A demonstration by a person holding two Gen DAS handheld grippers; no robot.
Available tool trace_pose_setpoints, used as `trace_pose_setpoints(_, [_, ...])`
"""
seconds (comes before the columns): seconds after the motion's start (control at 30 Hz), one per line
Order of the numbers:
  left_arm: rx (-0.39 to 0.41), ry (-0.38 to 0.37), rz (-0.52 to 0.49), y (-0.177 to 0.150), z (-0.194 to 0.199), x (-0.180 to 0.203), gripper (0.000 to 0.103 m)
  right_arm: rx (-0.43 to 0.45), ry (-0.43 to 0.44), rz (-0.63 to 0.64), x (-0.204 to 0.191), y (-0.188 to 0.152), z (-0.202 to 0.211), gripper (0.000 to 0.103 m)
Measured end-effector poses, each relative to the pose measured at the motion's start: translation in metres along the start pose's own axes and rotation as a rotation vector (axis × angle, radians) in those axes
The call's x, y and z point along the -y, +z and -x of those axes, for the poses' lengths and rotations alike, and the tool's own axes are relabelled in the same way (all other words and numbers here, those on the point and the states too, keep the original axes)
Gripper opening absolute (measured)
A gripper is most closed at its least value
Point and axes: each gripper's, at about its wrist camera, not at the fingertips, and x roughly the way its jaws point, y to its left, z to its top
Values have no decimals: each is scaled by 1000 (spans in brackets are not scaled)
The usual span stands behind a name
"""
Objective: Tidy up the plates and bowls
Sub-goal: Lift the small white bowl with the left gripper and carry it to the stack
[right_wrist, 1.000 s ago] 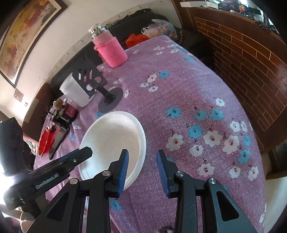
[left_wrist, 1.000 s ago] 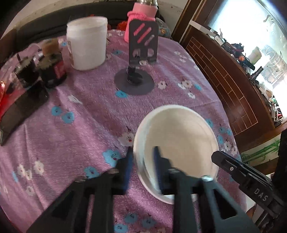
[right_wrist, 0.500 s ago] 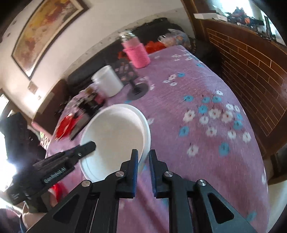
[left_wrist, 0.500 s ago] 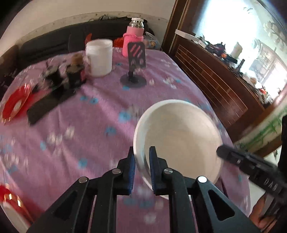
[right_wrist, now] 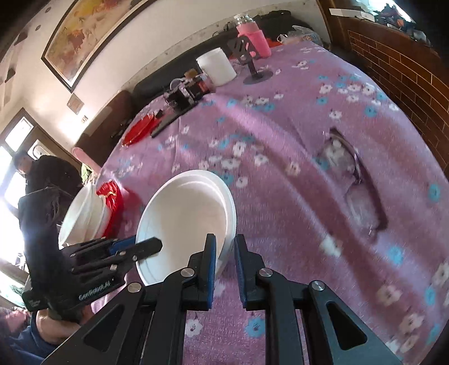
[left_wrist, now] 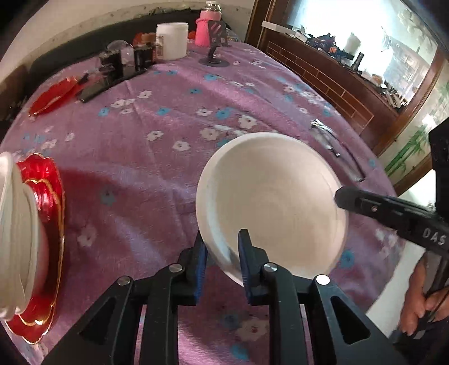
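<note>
Where the purple flowered tablecloth [left_wrist: 157, 157] spreads over the round table, a white plate [left_wrist: 269, 202] hangs tilted above it, gripped from both sides. In the left wrist view the plate fills the space from centre toward four o'clock. The left gripper [left_wrist: 221, 261] straddles its near rim at six o'clock; its jaws have just been opening a little, yet the blue pads sit against the rim on either side. The right gripper [right_wrist: 224, 264] is clenched on the opposite edge, seen at six o'clock in its own view. At nine o'clock of the left view stands a stack of white plates [left_wrist: 16, 233] on a red gold-edged plate [left_wrist: 50, 224]. A white tub [left_wrist: 171, 40] and a pink bottle [left_wrist: 204, 26] sit near twelve o'clock at the far edge.
</note>
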Motion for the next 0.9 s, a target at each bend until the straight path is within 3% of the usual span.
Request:
trace_pose_setpoints(0.17, [44, -6, -20, -7, 5, 0, 38, 74, -81, 19, -3, -4, 6, 25])
trace_pose_setpoints(0.33, [87, -21, -20, -3, 8, -5, 44, 113, -98, 27, -6, -5, 13, 29])
trace_pose_setpoints(0.53, [102, -31, -9, -1, 0, -11, 44, 84, -85, 2, -3, -8, -1, 29])
trace_pose_setpoints(0.6, [114, -30, -9, -1, -2, -11, 38, 77, -90, 8, -5, -10, -6, 29])
trace_pose_setpoints(0.63, [116, -31, -11, 0, -3, -10, 24, 77, -88, 3, -6, -10, -8, 29])
trace_pose_setpoints(0.67, [115, -32, -14, -1, -4, -10, 19, 79, -85, -1, -6, -11, -10, 28])
trace_pose_setpoints(0.73, [120, -25, -26, -1, -4, -6, 17, 82, -87, 5, -10, -13, -12, 15])
trace_pose_setpoints(0.9, [146, -2, -43, -2, 3, -4, 17, 110, -89, 0, -15, -14, -5, 14])
